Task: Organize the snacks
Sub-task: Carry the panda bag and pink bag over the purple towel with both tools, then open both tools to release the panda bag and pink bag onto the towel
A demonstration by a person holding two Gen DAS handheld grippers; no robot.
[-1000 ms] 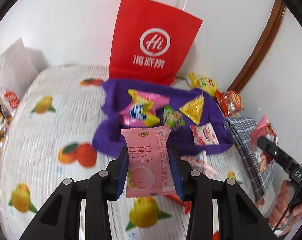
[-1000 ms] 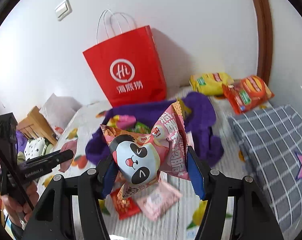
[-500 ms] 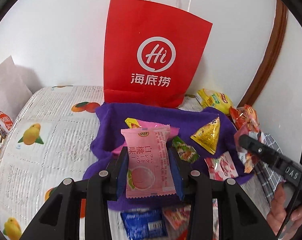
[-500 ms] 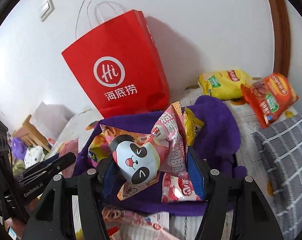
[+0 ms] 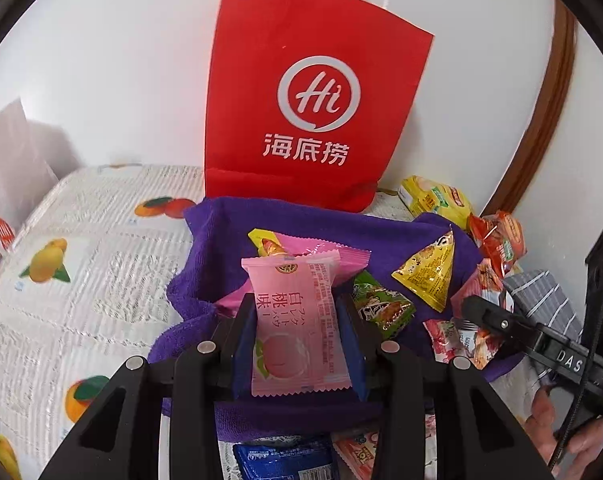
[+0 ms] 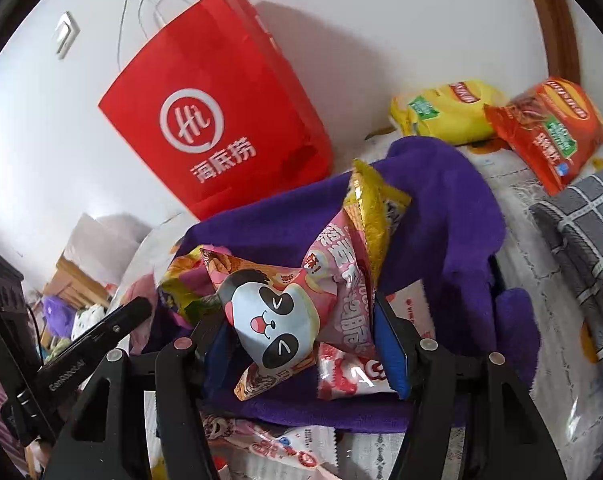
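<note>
Fuzzy purple cloth [image 5: 205,280], glossy wrappers [image 5: 297,320]

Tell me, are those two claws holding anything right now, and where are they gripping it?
Yes. The left gripper pinches a pink peach candy packet by its two long side edges. The right gripper clamps a pink panda snack bag across its lower middle.

Pink peach packet [image 5: 297,320] and panda packet [image 6: 285,316], each pinched upright above purple cloth [image 5: 205,248].

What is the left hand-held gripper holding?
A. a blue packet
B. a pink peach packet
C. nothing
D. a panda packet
B: in the left wrist view the left hand-held gripper is shut on the pink peach packet, above the purple cloth.
</note>
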